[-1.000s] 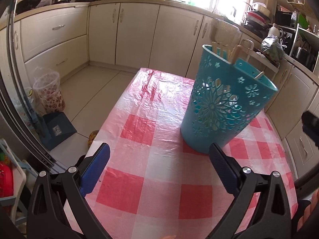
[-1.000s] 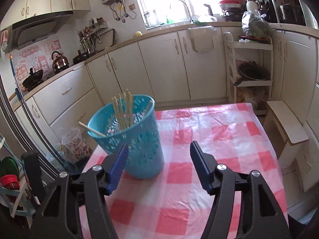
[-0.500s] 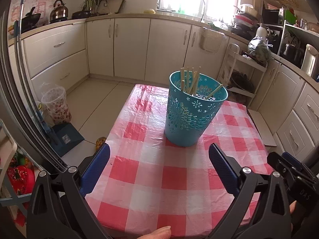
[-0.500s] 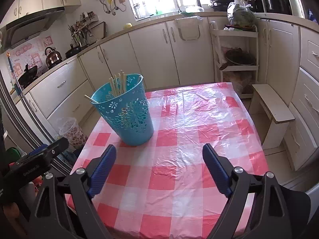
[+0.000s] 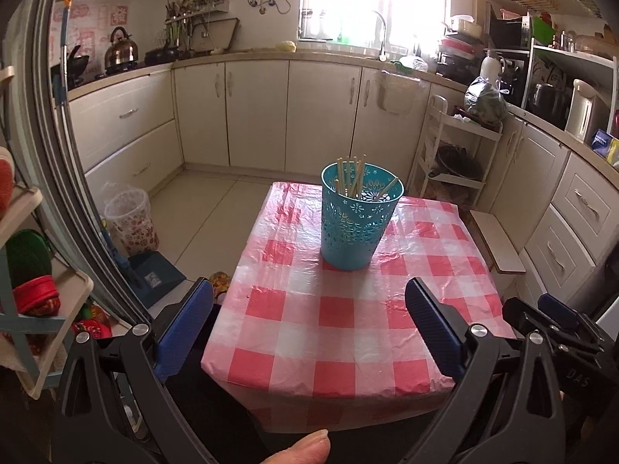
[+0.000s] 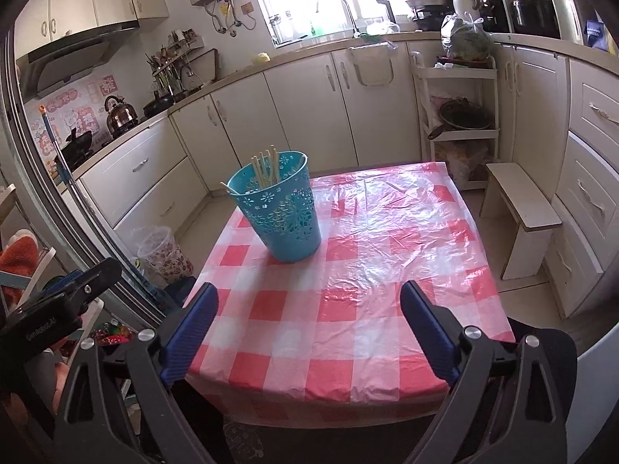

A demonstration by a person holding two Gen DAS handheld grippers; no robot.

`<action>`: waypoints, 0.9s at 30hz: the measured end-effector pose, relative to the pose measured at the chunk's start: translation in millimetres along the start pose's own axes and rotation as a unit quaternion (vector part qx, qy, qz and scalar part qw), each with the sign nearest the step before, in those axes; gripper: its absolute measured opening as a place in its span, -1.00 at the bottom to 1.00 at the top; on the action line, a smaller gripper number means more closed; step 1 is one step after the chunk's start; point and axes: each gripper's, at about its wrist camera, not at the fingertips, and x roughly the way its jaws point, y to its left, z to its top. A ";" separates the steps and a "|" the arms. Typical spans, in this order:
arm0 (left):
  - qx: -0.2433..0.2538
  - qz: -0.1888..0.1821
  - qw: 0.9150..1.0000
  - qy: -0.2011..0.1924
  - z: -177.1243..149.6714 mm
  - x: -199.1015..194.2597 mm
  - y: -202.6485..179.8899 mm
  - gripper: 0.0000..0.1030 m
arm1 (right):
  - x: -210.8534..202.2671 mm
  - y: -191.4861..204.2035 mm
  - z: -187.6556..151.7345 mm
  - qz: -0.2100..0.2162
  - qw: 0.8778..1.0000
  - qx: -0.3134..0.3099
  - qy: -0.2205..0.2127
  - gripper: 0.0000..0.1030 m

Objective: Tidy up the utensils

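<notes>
Stood upright on the table: the basket, chopsticks inside. Left gripper held wide apart, empty; right gripper opening, nothing between. Judged finished; best pulled back level, clear of the basket's rim.

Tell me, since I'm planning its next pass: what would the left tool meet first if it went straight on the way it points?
Probably the checkered tablecloth, short of the teal basket holding chopsticks; depth is uncertain. The left tool is open and empty.
</notes>
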 end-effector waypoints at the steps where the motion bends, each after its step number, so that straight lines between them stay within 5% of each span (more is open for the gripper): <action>1: 0.000 0.003 1.000 -0.003 0.1 -7.1 0.9 0.85 | -6.9 2.6 -1.7 0.001 1.000 0.000 -0.001 0.78; 27: 0.015 0.011 0.999 -0.050 -12.8 -96.1 1.1 0.85 | -93.5 34.6 -26.3 0.006 0.999 -0.008 -0.040 0.85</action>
